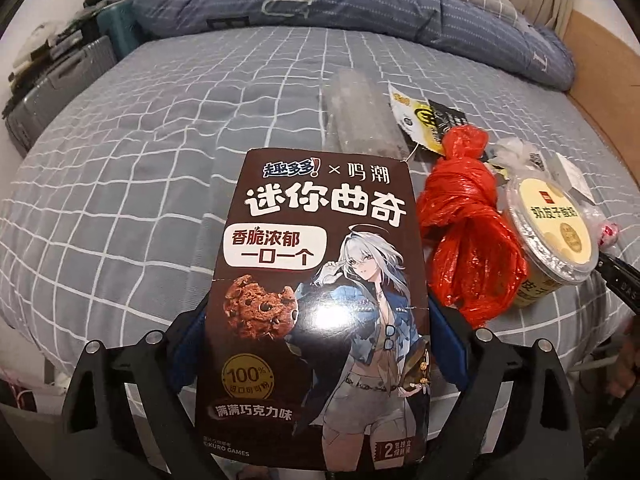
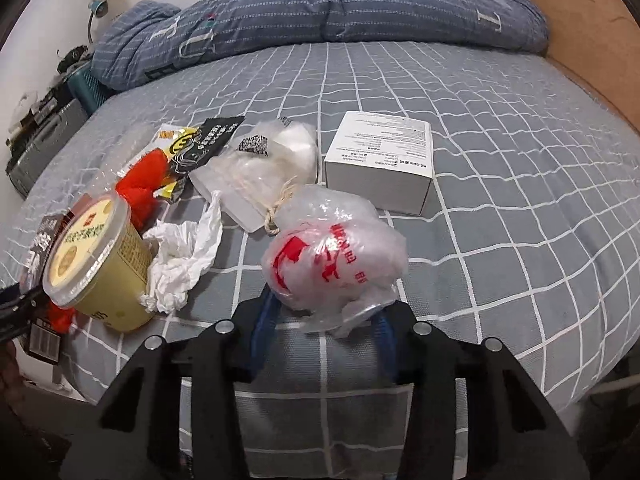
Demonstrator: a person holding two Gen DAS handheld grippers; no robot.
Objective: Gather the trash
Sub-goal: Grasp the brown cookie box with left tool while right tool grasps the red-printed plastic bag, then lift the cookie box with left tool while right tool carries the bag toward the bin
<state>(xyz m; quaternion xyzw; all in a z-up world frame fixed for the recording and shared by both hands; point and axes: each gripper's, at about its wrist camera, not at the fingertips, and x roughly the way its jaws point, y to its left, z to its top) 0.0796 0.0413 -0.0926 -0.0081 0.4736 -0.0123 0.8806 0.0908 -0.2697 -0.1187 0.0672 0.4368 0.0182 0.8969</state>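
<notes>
Presently, left tongs [image 1: 316,340]: clenched on the cookie box [image 1: 320,280], one pad against each long edge, as far as the left wrist view shows.
Cookie box location: to the left of the yellow tub [image 2: 96,256], beyond the red bag [image 1: 468,240], tilted up off the bed [image 2: 500,240].
Right tongs [image 2: 324,316]: closed on the lower fold of the clear bag [image 2: 336,256]; the bulk of the bag sits ahead of the pads.
Clear bag location: to the right of the yellow tub, past the crumpled tissue [image 2: 180,256], resting on the bed.
Hazard 1: the film is slick and only a fold is pinched; on lifting, the bag may slide out.
Hazard 2: the cookie box is held across its full width; more pressure may buckle the card, and less may let it pivot and drop.
Hazard 3: the left tongs lie just beside the yellow tub; a sideways swing may tip it.
</notes>
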